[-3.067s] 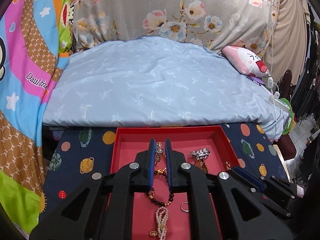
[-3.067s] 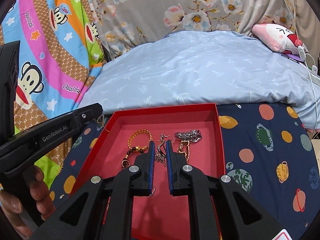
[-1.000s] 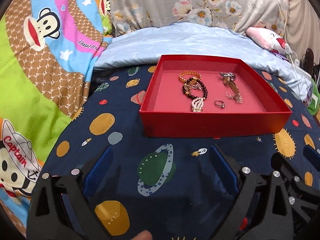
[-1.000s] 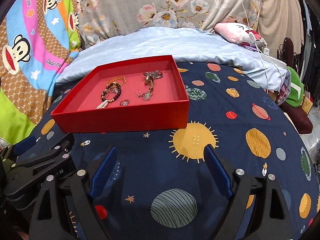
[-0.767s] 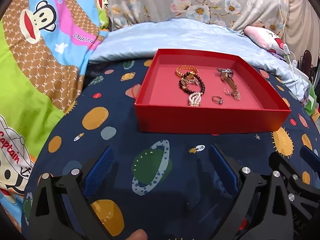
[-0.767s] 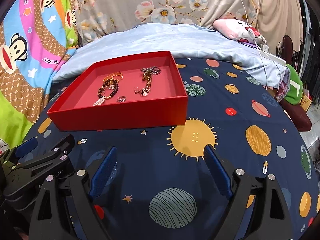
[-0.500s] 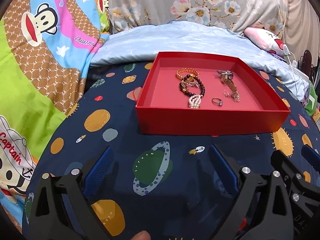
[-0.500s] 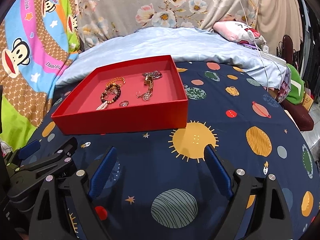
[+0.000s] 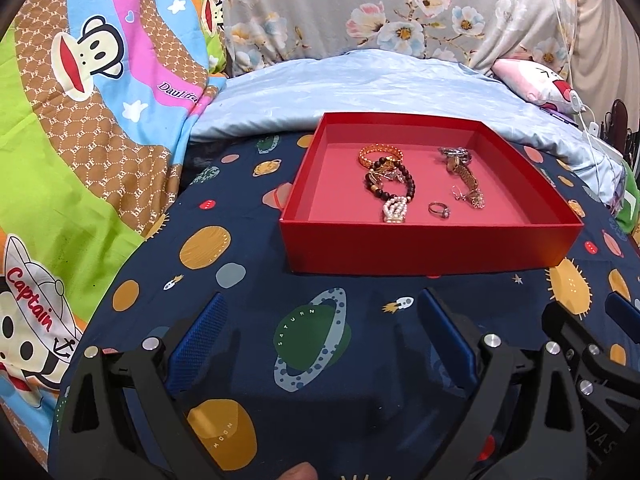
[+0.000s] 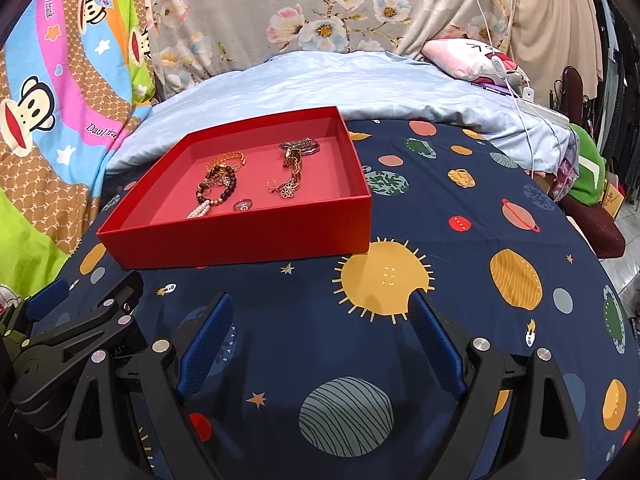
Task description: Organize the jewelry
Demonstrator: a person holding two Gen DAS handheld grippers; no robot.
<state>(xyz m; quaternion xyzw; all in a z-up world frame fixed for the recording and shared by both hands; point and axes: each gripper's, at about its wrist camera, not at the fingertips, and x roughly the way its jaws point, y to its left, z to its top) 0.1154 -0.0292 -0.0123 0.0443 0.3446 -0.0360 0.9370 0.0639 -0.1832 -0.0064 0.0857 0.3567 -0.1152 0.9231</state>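
Note:
A red box (image 9: 424,246) (image 10: 248,238) sits on the navy planet-print cloth. Inside lie a gold bead bracelet (image 9: 378,151), a dark bead bracelet (image 9: 390,184) (image 10: 216,190), a pearl piece (image 9: 395,211), a ring (image 9: 439,210) (image 10: 243,204) and a metal chain watch (image 9: 460,170) (image 10: 294,160). My left gripper (image 9: 322,302) is open and empty, low over the cloth in front of the box. My right gripper (image 10: 320,300) is open and empty, in front of the box's right corner. The left gripper's body (image 10: 76,332) shows at the lower left of the right wrist view.
A light blue quilt (image 9: 360,88) lies behind the box, with floral fabric (image 9: 400,8) beyond. A colourful monkey-print blanket (image 9: 80,120) is on the left. A pink plush (image 10: 472,58) and white cables (image 10: 532,108) sit at the right. The bed edge drops off at right.
Both grippers have drawn back from inside the box and opened wide. Over the last second they barely shift, and the jewelry stays in the box.

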